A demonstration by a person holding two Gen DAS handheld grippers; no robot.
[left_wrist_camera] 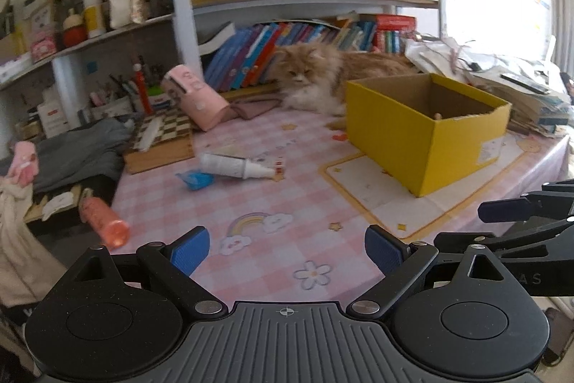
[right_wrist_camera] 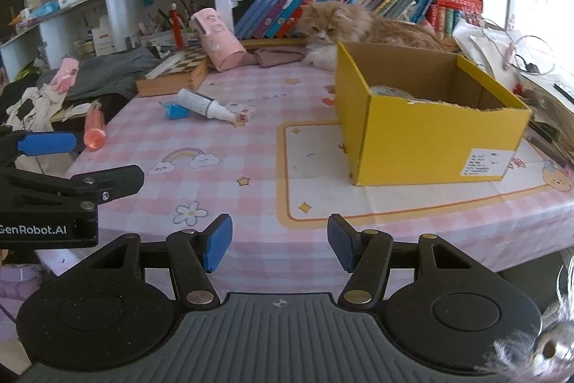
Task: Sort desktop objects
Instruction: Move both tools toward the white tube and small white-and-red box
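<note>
A yellow cardboard box stands open on the pink checked tablecloth, with something pale lying inside it. Left of the box lie a white tube, a small blue object and a little white-and-red box. An orange bottle rests at the table's left edge. My left gripper hovers open over the near tablecloth, holding nothing. My right gripper is open too, nothing between its pads, in front of the yellow box.
A fluffy orange cat lies behind the box, against a row of books. A pink case and a chessboard sit at the back left. Grey cloth and clutter fill the left side; papers pile up at the right.
</note>
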